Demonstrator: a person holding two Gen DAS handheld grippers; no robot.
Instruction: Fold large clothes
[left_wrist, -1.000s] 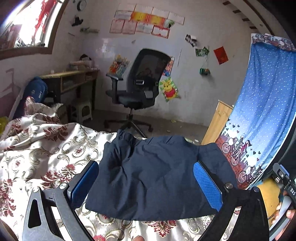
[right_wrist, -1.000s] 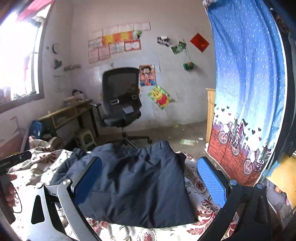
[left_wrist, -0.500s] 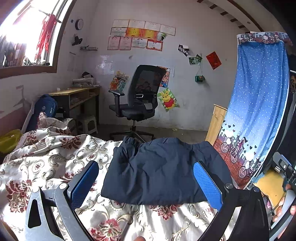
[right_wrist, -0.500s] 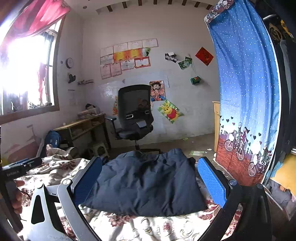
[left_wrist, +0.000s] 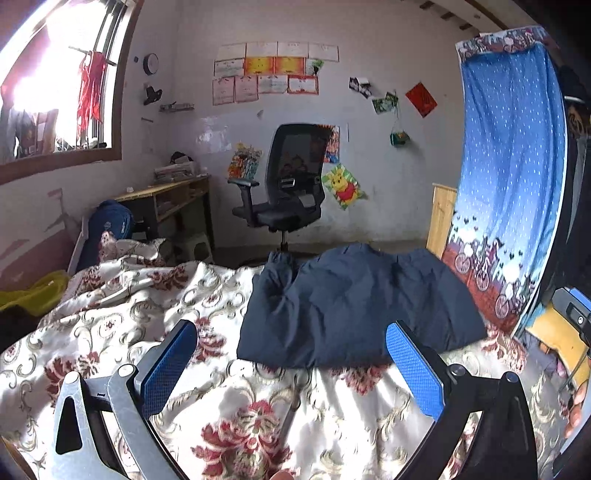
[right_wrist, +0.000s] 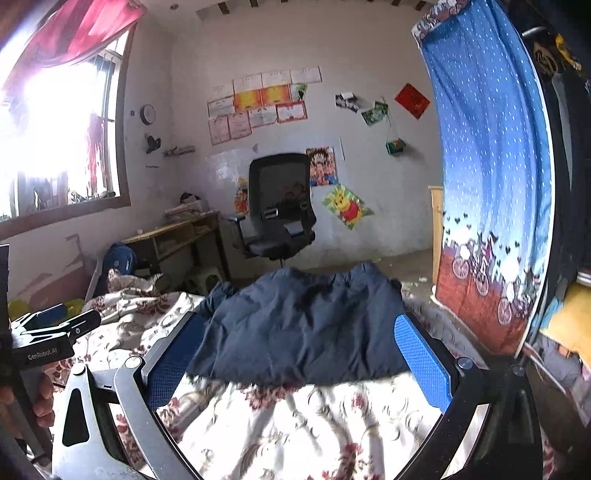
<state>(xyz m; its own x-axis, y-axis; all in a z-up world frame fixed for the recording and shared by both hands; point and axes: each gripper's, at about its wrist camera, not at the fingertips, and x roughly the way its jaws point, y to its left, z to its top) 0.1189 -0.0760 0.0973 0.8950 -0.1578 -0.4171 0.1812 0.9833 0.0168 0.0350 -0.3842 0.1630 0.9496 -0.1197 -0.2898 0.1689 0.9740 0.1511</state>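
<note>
Folded navy garment on the floral bedspread, both grippers empty.

Left wrist view: the left gripper (left_wrist: 291, 360) hangs wide open above the bedspread (left_wrist: 110, 325), the garment (left_wrist: 354, 310) just beyond its fingertips.
Right wrist view: the right gripper (right_wrist: 301, 349) is spread wide too, framing the garment (right_wrist: 303, 325) without touching it.

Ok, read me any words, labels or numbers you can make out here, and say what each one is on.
"GenRobot.AI": on the left gripper's black body, seen from the right wrist view.
Wall papers: print too small to read.
Red square: gold mark blurred, unreadable.
Clock: numerals too small to read.
Posters: pictures only, no legible words.
</note>
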